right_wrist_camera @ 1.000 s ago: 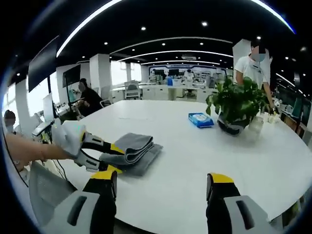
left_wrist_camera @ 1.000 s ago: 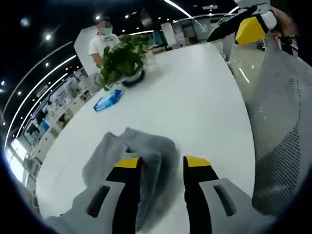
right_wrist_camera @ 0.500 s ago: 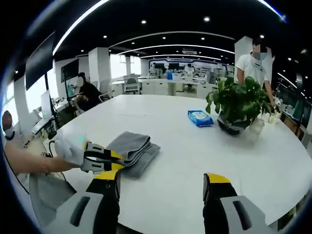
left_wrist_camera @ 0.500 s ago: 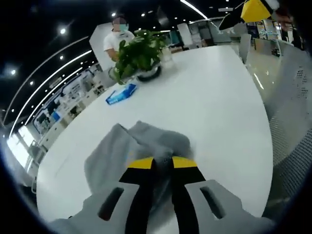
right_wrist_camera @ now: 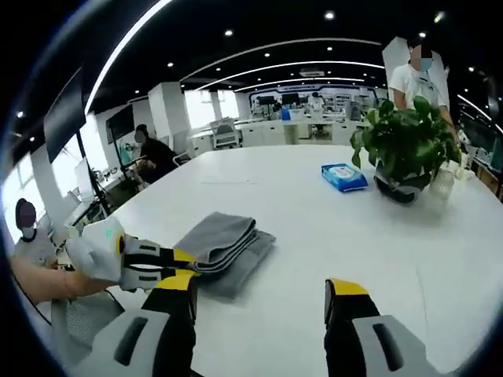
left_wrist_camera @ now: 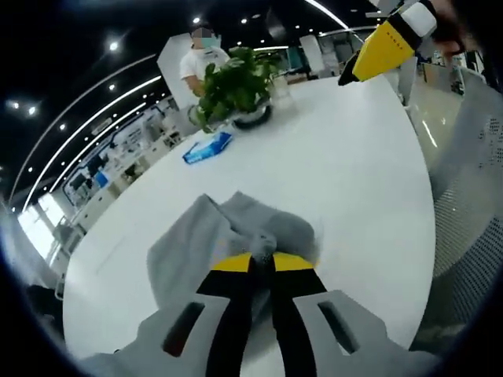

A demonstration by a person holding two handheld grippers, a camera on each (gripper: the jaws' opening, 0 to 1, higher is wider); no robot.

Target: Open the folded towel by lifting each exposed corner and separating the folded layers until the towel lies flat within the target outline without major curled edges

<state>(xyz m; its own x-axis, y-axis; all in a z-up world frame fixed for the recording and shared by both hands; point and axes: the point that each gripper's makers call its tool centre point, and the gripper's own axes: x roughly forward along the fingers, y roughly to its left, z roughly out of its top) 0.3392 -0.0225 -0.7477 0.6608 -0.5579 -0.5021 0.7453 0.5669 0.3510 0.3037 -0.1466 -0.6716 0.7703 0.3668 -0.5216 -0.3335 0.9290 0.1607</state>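
Two jaws of the left gripper (left_wrist_camera: 262, 261) pinch the towel (right_wrist_camera: 224, 247) corner, lower centre of frame; the right gripper (right_wrist_camera: 259, 289) hangs spread, towel upper left.

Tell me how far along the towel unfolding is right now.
Done: the left tool has shut on a corner of the gray towel at its near edge. In hand: that pinched corner, not yet raised; the towel lies folded in stacked layers on the white table. Left: lifting each corner, separating the layers and spreading it flat. The right tool hangs open, away from the towel. I can't make out a target outline.
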